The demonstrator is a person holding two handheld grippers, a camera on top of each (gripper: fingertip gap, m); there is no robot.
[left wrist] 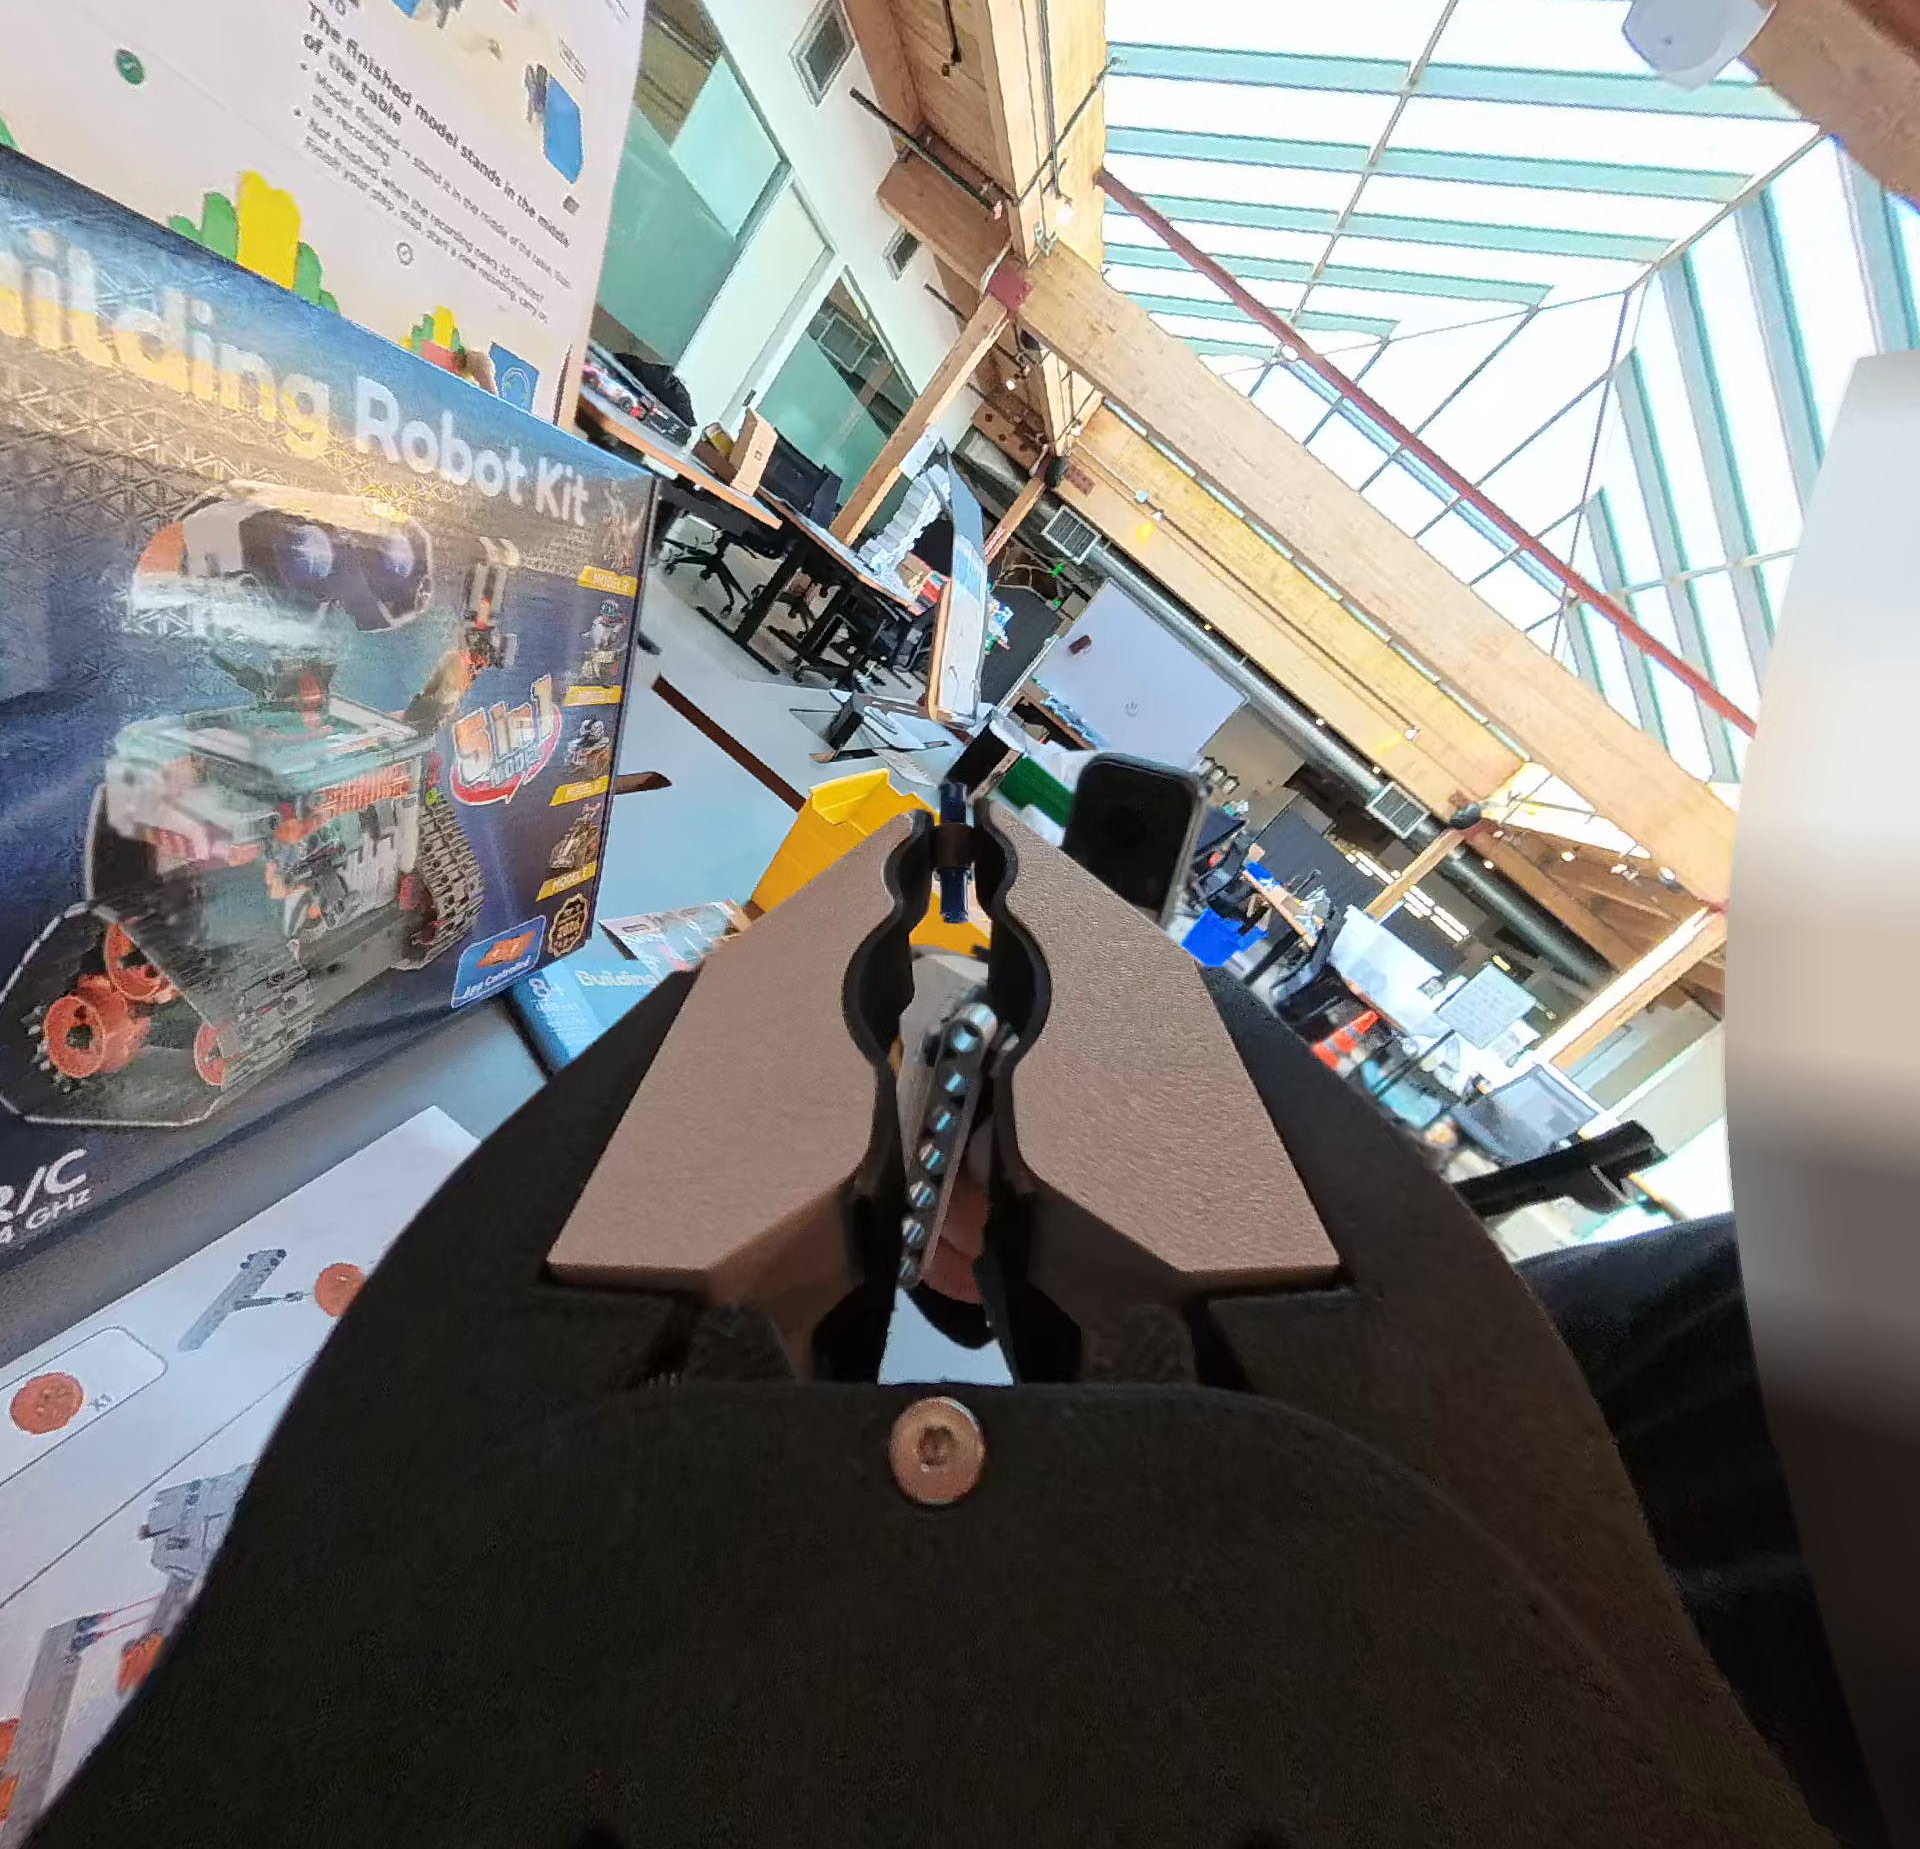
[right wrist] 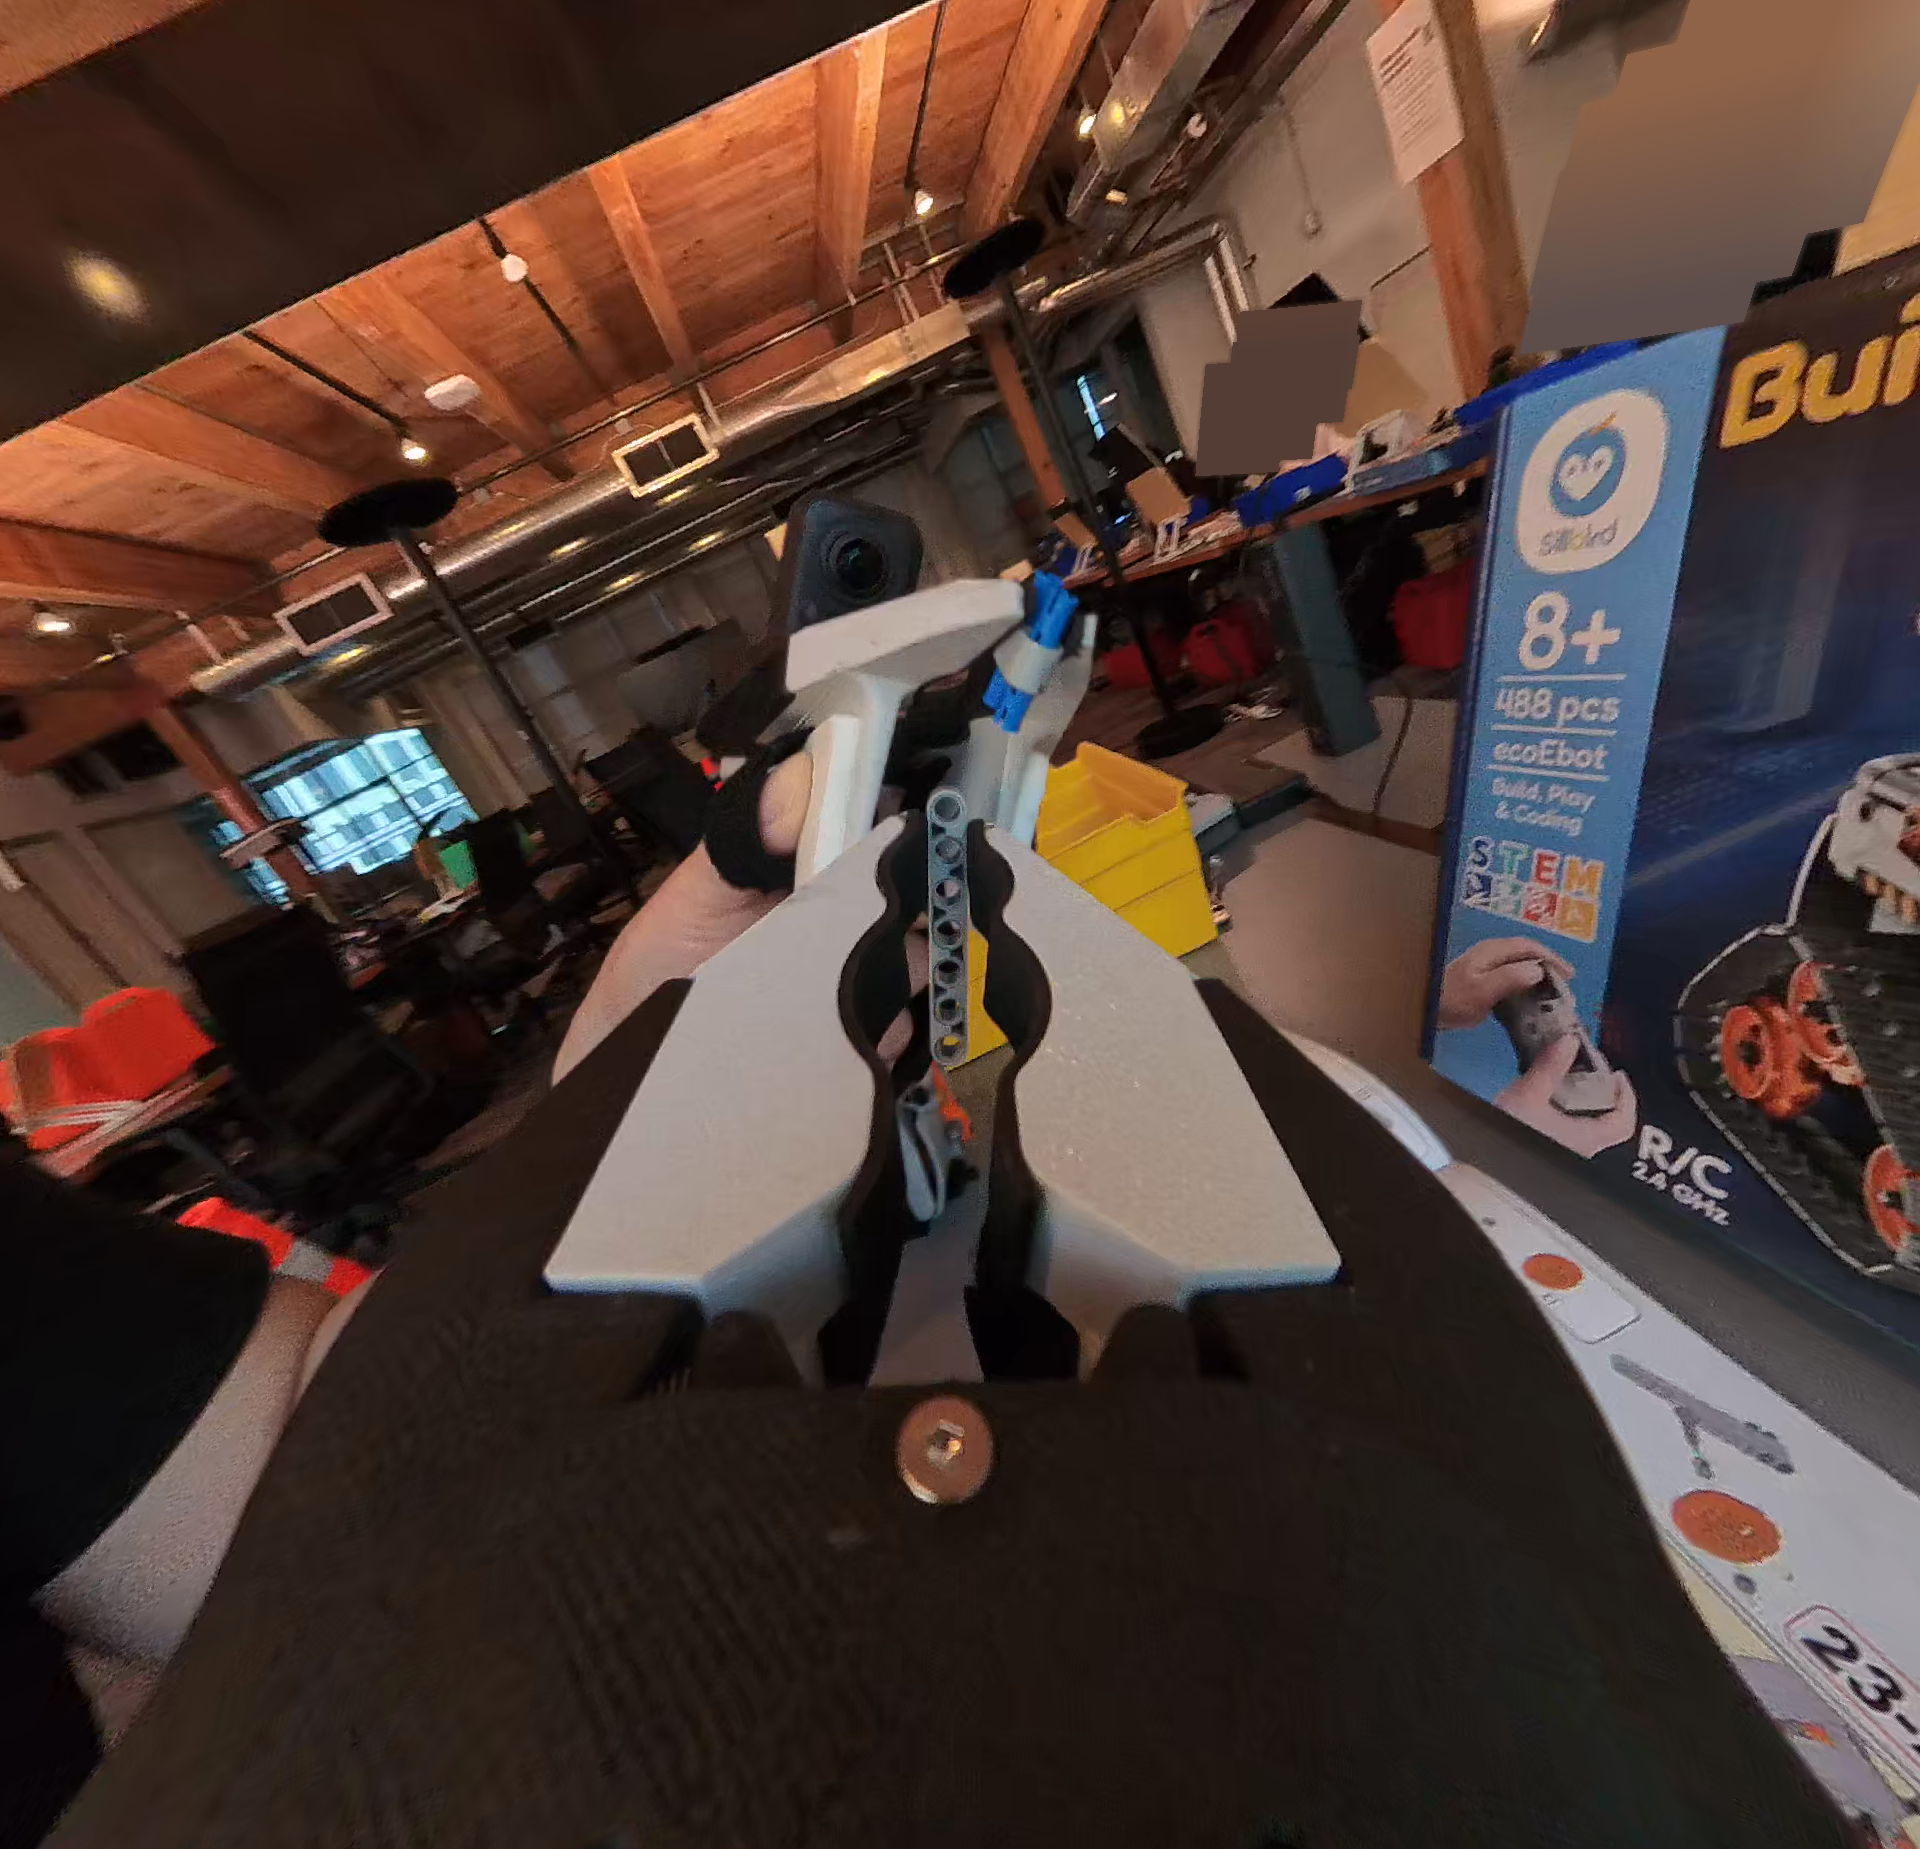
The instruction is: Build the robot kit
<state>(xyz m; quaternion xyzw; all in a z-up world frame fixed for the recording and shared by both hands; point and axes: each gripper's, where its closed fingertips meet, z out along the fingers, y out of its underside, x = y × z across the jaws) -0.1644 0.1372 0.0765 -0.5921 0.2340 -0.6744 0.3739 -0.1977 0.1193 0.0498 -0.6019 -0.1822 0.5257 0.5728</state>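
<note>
My left gripper is shut on a small blue pin that stands upright between its tips. My right gripper is shut on a thin grey beam with a row of holes, held upright. The two grippers face each other in the air, close together. In the right wrist view the left gripper shows just beyond the beam's top, with the blue pin in its tips. In the left wrist view the grey beam shows through the gap behind my fingers. A small grey and orange piece sits under the beam.
A large blue robot kit box stands on the table. A yellow bin lies beyond the grippers. A printed build sheet lies flat. A gloved hand holds the left gripper. Tip to tip, the grippers are about 4 centimetres apart.
</note>
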